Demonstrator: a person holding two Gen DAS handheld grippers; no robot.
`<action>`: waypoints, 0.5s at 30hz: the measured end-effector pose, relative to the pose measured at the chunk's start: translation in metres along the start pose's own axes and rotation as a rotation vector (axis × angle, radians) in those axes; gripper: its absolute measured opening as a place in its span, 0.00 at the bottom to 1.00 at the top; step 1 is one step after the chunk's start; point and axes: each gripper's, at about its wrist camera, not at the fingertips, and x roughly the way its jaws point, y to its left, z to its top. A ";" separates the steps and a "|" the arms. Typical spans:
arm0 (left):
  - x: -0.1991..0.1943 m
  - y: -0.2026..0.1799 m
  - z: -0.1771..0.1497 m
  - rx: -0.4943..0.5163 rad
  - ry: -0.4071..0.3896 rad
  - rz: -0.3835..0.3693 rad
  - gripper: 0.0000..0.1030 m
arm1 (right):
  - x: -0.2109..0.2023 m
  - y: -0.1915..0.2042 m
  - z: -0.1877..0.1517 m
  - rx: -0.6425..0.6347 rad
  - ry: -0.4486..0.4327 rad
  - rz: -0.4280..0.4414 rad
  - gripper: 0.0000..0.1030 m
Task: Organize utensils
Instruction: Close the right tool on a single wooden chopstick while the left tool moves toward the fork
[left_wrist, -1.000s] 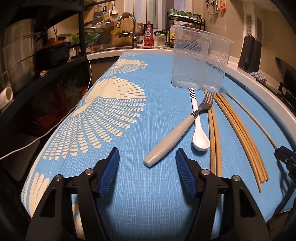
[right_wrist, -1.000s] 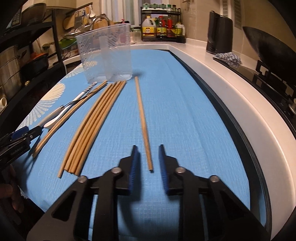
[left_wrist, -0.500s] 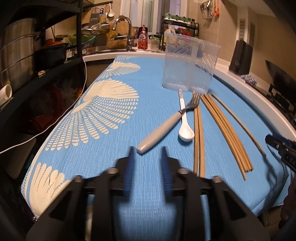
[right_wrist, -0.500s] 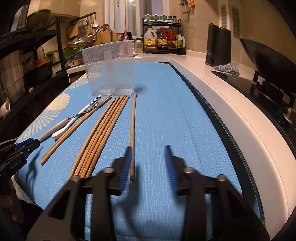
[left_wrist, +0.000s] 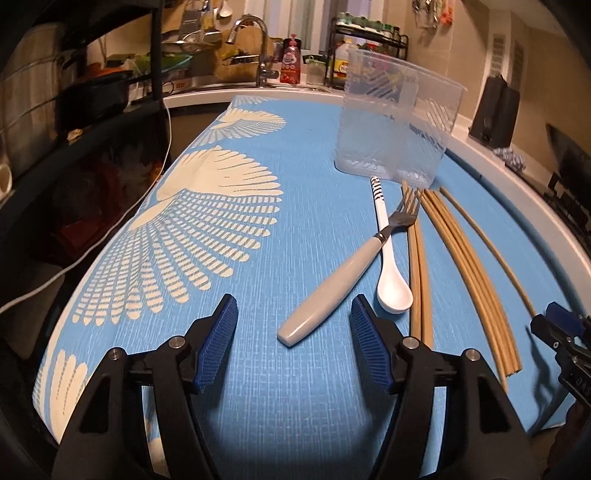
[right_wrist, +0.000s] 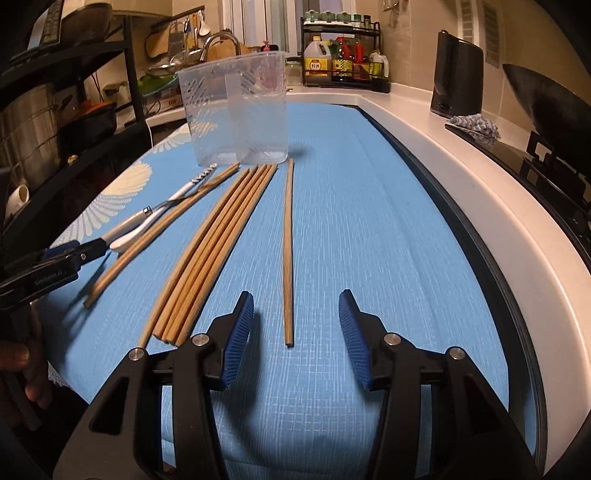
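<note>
On the blue mat (left_wrist: 295, 155) a grey-handled fork (left_wrist: 332, 295) lies across a white spoon (left_wrist: 393, 295), beside a pair of chopsticks (left_wrist: 417, 258), a bundle of several (left_wrist: 469, 266) and a single chopstick (left_wrist: 491, 247). Behind them stands an empty clear plastic container (left_wrist: 395, 122). My left gripper (left_wrist: 293, 317) is opening; the fork's handle end lies between its pads, untouched. My right gripper (right_wrist: 295, 306) stands open with the near end of the single chopstick (right_wrist: 288, 240) in its gap, not touched. Each gripper shows in the other's view: left gripper (right_wrist: 62, 254), right gripper (left_wrist: 557, 325).
A black shelf rack (left_wrist: 92, 92) with pots and a white cable (left_wrist: 110, 229) flank the mat's left edge. At the back are a faucet (left_wrist: 258, 44) and a bottle rack (right_wrist: 340, 59). A white counter rim (right_wrist: 480, 192), black appliance (right_wrist: 456, 85) and wok (right_wrist: 546, 107) are on the right.
My right jaws went from nearly shut to wide apart. My left jaws narrowed, then spread again around the fork's handle end. The utensils have not moved.
</note>
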 end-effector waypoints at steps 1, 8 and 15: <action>0.001 -0.002 0.000 0.014 0.003 0.005 0.61 | 0.002 0.000 -0.001 -0.001 0.007 -0.003 0.43; -0.006 -0.004 -0.004 0.046 -0.005 0.006 0.33 | 0.000 0.003 -0.002 -0.015 0.003 0.005 0.05; -0.027 -0.011 -0.021 0.096 -0.008 0.000 0.21 | -0.007 0.008 -0.003 -0.021 -0.019 -0.018 0.05</action>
